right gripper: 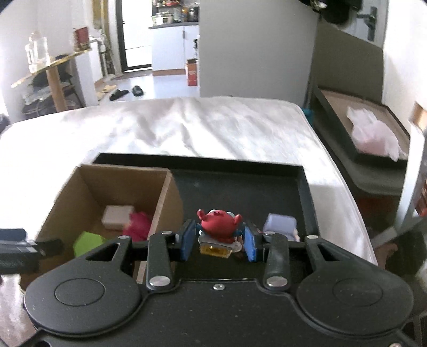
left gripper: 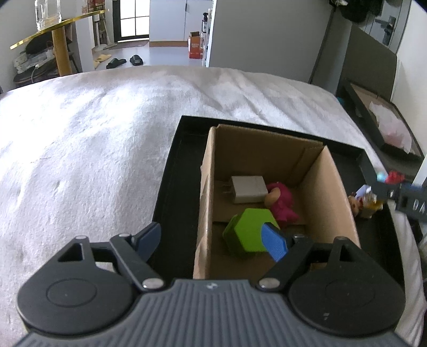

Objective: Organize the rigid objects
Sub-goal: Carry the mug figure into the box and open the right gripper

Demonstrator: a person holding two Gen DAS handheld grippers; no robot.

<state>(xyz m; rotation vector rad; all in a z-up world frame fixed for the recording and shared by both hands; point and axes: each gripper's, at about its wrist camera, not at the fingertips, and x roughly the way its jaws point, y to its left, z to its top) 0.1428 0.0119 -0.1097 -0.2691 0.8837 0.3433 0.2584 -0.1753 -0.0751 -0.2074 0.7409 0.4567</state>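
Two grippers share this scene, each with black plastic arms and ribbed blue pads. Nearest in the right wrist view, the right gripper (right gripper: pixel 220 240) is clamped narrowly on a small figurine (right gripper: pixel 219 227): a glossy, rounded red body with little horn-like bumps, standing on a translucent yellow square base. The figurine is held above the floor of a shallow black tray (right gripper: pixel 240 184) with low, straight walls. Just right of it sits a pale lilac toy (right gripper: pixel 281 225), soft-edged and blocky; its details are too blurred to tell.

In the left wrist view, the left gripper (left gripper: pixel 213 239) stands wide apart, its pads pressing on nothing. It straddles the near left wall of an open cardboard box (left gripper: pixel 331 181), one pad outside the box and one inside, in front of a green block (left gripper: pixel 246 231). That block is a matte, six-sided prism lying on the box floor at the near end.

Further in lie a bright pink plush-looking doll (left gripper: pixel 281 204) with a tan face, and beyond it a white, smooth, rectangular charger (left gripper: pixel 246 189) with metal prongs pointing left. The box is plain brown corrugated card, standing in the left part of the tray.

The tray rests on a bed (left gripper: pixel 93 133) covered by a white, fuzzy, lightly wrinkled blanket. Beyond the bed are a pale floor, dark slippers (left gripper: pixel 125 60) and a round gold-edged side table (left gripper: pixel 57 24) on a wooden post.
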